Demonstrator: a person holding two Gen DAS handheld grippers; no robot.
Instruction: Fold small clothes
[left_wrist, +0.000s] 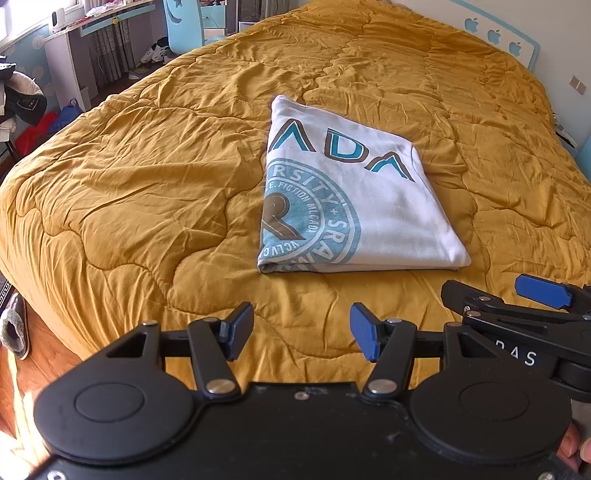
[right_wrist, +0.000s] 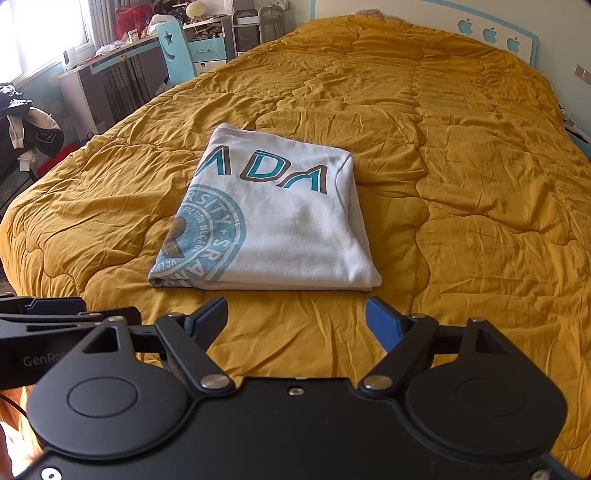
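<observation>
Garment: a white T-shirt (left_wrist: 354, 206) with teal and brown print, folded into a neat rectangle, lying flat near the middle of the bed
Bed: covered by a wrinkled mustard-yellow quilt (left_wrist: 147, 184); headboard (right_wrist: 491, 33) with apple-shaped cutouts at the far end
Left hand-held gripper (left_wrist: 301, 332): released, blue pads apart, nothing between them, above the quilt short of the shirt's near edge
Right hand-held gripper (right_wrist: 297, 323): released wide, empty (just beside the left one), near the shirt's folded edge, not touching it
Background: a cluttered desk (right_wrist: 110, 62) by the window
</observation>
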